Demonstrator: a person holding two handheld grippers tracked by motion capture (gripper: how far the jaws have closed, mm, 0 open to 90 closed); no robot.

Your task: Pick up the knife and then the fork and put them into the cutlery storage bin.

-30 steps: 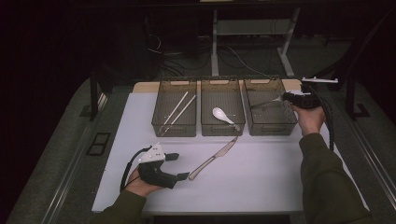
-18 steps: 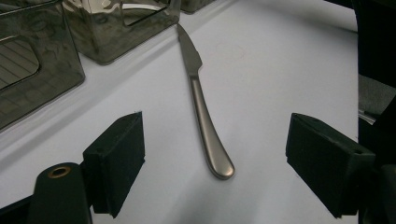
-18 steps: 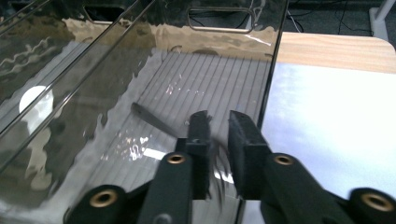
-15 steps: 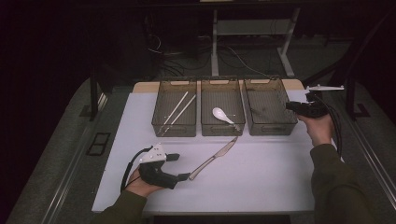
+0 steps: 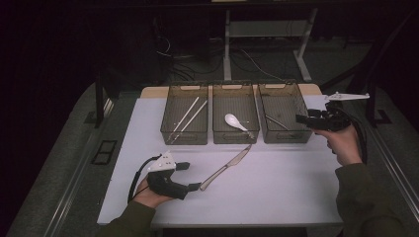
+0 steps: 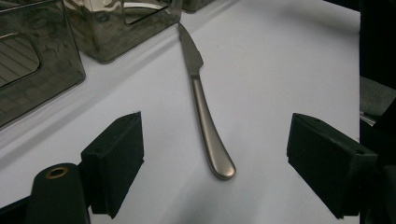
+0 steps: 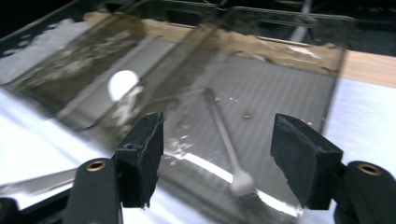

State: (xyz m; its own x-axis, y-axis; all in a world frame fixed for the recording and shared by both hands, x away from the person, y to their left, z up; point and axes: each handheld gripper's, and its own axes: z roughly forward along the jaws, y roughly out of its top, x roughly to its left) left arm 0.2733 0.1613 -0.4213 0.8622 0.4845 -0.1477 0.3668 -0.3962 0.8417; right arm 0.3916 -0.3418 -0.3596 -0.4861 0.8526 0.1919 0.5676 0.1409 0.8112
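Brushed steel, matte finish: that's the knife (image 6: 201, 100) lying on the white table (image 5: 276, 187), rounded handle end pointing at the left gripper (image 6: 212, 163). In the left gripper view the handle tip sits right between the two black foam-looking pads (image 6: 116, 158), touching neither; the jaws are spread wide with nothing in them. The blade tapers off toward the near wall of the middle bin (image 5: 235, 111).

Three smoky see-through plastic bins sit in a row at the far side. The left bin (image 5: 184, 116) has two pale chopsticks (image 5: 188, 116), the middle one a white spoon (image 5: 236, 122), and the right bin (image 5: 283, 111) a thin metal utensil (image 7: 224, 135) with a small rounded end, blurry so I can't say what exactly.

The right gripper (image 5: 304, 119) hangs off the right side of the right bin, jaws wide apart and empty, pointed at the bin wall.
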